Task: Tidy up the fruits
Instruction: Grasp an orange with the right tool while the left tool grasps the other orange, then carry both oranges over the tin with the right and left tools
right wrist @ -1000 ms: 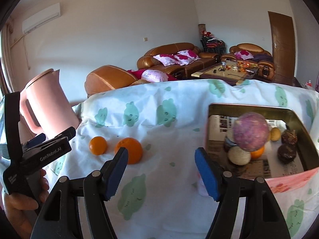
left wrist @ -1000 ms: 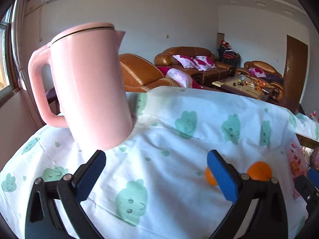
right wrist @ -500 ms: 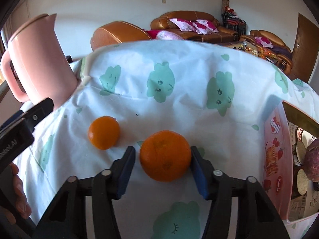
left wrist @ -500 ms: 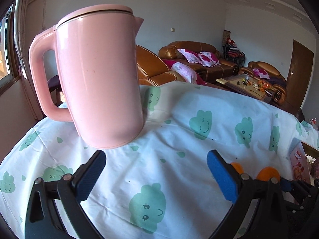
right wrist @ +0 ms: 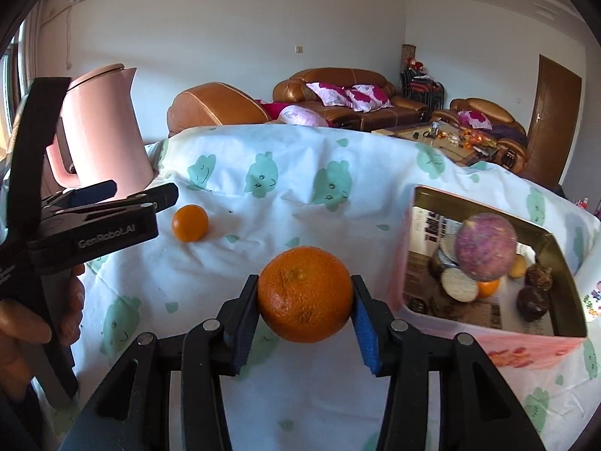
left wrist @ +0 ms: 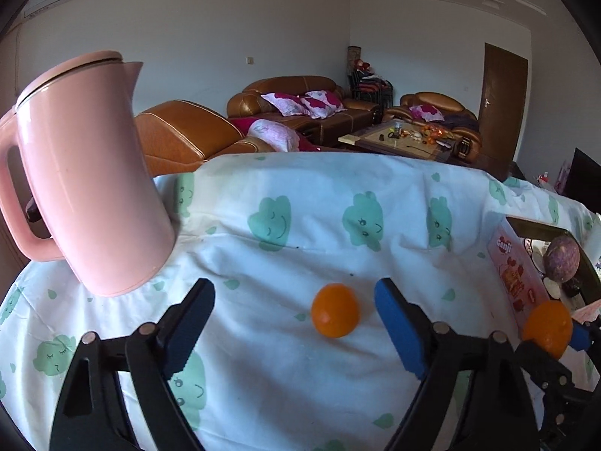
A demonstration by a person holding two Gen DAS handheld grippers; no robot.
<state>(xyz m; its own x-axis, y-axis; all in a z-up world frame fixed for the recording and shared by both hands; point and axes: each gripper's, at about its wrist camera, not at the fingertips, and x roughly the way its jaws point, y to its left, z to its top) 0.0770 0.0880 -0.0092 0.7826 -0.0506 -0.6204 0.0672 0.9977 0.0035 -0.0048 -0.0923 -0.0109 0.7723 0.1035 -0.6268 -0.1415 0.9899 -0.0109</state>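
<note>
Big orange [right wrist: 305, 293] clamped in right gripper [right wrist: 305, 332] near half-filled tin [right wrist: 563, 263]; left gripper [left wrist: 293, 332] closing, untouching, round small orange [left wrist: 335, 315].

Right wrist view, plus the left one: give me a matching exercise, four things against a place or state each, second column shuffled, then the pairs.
Things:
1. big orange
2. small orange
3. purple fruit
4. pink kettle

Places or states:
A. inside the box, on top of the other pieces
B. standing at the far left of the cloth
C. clamped between the right tongs
D. lying on the cloth, between the left tongs as they close, with gaps on both sides

Pairs: 1-C, 2-D, 3-A, 4-B
</note>
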